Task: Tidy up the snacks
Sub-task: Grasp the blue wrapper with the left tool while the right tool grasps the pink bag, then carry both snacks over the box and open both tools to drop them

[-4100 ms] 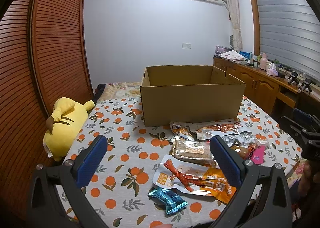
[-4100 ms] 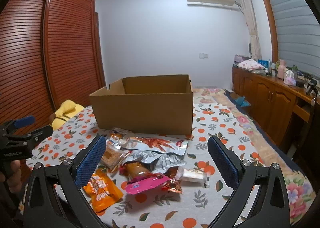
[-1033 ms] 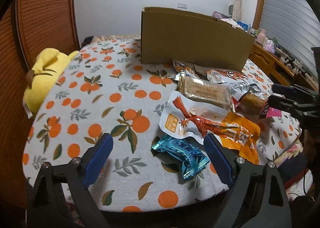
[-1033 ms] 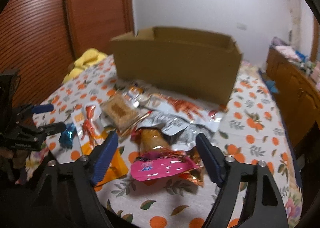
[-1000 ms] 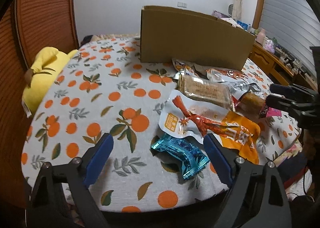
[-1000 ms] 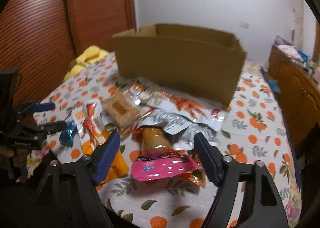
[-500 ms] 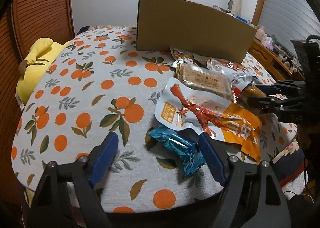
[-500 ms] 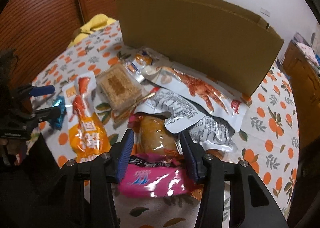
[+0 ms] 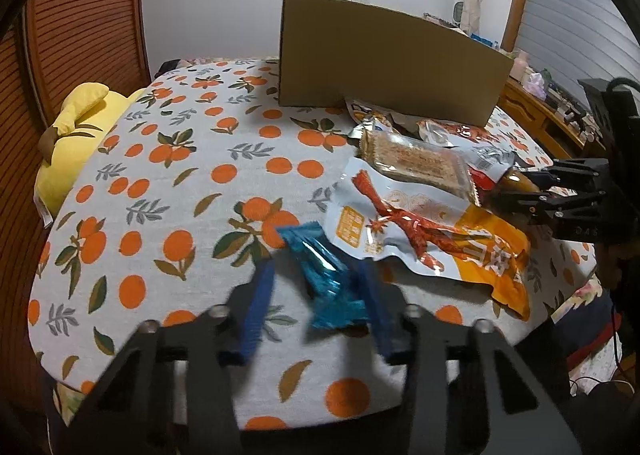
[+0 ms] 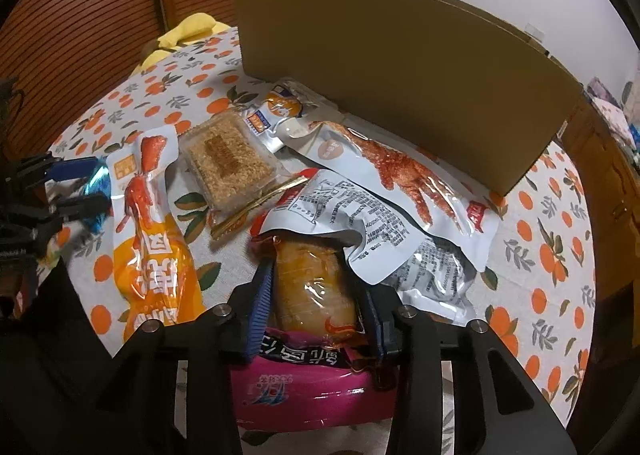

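Note:
In the left wrist view my left gripper (image 9: 316,295) straddles a blue foil snack (image 9: 324,275) near the table's front edge; its jaws are narrowed around it but a gap shows on the left side. In the right wrist view my right gripper (image 10: 316,307) has its blue pads (image 10: 262,307) against both sides of an orange-brown packaged snack (image 10: 312,287), which lies partly on a pink packet (image 10: 304,387). A brown cardboard box (image 10: 400,67) stands behind the pile. The box also shows in the left wrist view (image 9: 384,63).
Several snack packets lie before the box: an orange-white packet (image 9: 420,231), a clear cracker pack (image 10: 228,159), silver pouches (image 10: 380,175). A yellow plush toy (image 9: 72,131) lies at the table's left edge. Wooden louvred doors stand left; a wooden cabinet (image 9: 548,123) stands right.
Both grippers dropped toward the table and narrowed. The left one came around the blue foil snack; the right one closed onto the orange-brown snack.

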The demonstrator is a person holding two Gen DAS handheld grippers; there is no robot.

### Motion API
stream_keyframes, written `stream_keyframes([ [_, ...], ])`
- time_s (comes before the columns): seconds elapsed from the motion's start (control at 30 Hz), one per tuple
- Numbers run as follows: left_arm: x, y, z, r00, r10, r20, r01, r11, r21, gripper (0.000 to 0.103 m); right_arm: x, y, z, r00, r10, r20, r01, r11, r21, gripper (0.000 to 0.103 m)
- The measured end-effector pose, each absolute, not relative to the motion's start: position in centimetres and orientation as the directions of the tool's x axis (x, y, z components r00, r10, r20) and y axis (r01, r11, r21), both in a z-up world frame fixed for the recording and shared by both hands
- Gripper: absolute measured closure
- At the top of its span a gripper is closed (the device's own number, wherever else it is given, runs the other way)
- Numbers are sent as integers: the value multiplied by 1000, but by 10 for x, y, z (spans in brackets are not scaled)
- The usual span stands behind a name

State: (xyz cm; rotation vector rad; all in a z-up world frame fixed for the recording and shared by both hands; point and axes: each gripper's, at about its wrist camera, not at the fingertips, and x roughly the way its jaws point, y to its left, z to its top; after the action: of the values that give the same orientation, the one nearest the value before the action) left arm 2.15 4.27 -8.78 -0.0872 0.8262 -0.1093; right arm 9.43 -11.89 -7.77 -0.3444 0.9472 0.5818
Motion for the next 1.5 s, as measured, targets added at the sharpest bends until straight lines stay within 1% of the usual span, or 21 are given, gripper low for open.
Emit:
stream_keyframes([
  [0.03,22,45,-88,673,-128,-728,59,991,-120,79,94,-119,-78,449,315,-836,-603,797,-24,64],
  [0.07,23,48,-88,673,-126,-728,57,991,-119,83,94,-121,-78,450,317,-835,-602,798,-22,64],
  [0.17,25,55,-88,674,-125,-728,54,991,-120,86,93,-126,-74,455,324,-829,-599,801,-15,64],
  [0.4,24,71,-82,694,-117,-710,28,990,-136,88,90,-139,-57,479,352,-804,-583,812,8,64],
  [0.7,25,79,-58,737,-115,-666,29,990,-138,88,85,-139,-34,516,391,-762,-581,814,24,64],
  [1.2,43,51,-3,798,-161,-581,114,987,-116,87,97,-137,-2,566,437,-699,-568,821,54,64],
  [1.5,68,36,24,814,-178,-552,163,984,-77,87,112,-134,20,603,438,-667,-569,822,25,64],
])
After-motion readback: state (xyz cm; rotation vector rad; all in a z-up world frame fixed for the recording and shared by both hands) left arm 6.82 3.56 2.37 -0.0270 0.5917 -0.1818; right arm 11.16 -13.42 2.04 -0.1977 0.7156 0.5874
